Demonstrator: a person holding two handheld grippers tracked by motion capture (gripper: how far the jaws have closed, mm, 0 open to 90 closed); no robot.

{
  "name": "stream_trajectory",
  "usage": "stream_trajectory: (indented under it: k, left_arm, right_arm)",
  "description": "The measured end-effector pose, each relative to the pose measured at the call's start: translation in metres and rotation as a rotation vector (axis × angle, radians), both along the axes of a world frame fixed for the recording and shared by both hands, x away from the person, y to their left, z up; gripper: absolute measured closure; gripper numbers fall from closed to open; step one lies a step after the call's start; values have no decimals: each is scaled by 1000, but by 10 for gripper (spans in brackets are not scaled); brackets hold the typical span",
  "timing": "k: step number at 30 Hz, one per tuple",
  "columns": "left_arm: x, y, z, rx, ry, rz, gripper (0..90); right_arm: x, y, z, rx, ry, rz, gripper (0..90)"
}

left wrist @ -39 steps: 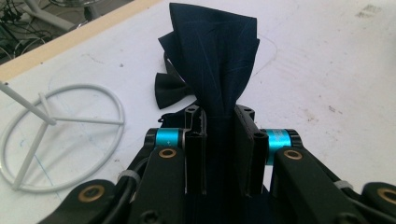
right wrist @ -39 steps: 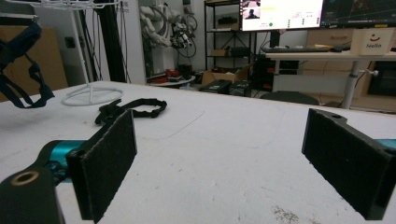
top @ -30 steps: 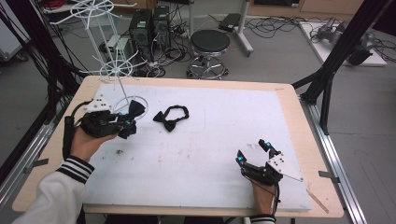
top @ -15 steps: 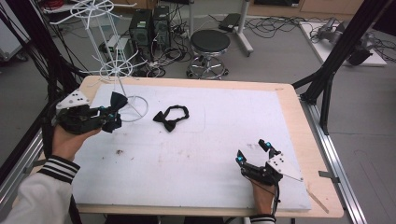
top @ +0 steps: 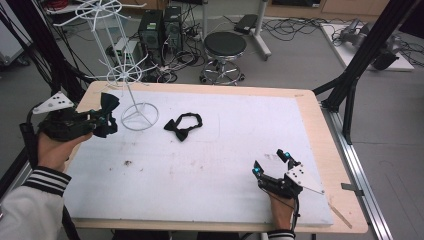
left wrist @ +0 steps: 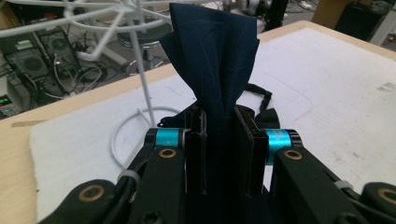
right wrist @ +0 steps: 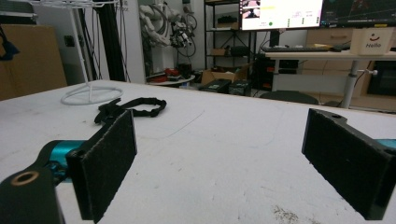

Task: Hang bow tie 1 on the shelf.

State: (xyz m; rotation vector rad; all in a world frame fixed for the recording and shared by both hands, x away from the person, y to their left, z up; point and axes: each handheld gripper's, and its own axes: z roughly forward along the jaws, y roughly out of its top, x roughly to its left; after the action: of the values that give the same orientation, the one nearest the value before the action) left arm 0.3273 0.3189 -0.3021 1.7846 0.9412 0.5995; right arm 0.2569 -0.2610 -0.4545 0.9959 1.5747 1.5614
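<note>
The left gripper (top: 102,121) has its jaws clenched on a dark navy bow tie (left wrist: 215,56), held above the left edge of the bench (top: 320,130) just beside the white wire stand (top: 131,75). A second black bow tie (top: 183,126) lies flat on the white mat, right of the stand's ring base. The right gripper (top: 272,162) rests near the bench's front right, jaws released and wide apart with nothing between them.
</note>
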Motion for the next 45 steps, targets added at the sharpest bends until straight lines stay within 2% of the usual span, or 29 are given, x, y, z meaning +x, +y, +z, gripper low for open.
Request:
stream_trajectory:
  k: [6,14,20,28,39,45]
  left_arm:
    - [0,13,8,-13,-17,36,754]
    - [-1,21,9,-26,-29,72,754]
    - [0,28,15,-19,-53,114,754]
    - [8,32,19,-22,-65,164,754]
    - [16,29,26,-36,-85,174,753]
    - [21,24,32,-25,-91,176,752]
  right_arm:
    - [0,0,0,-1,0,0,95]
    - [0,0,0,-1,0,0,95]
    - [0,0,0,-1,2,-1,95]
    - [0,0,0,-2,3,0,94]
    - [0,0,0,2,7,0,95]
    - [0,0,0,-2,3,-1,95]
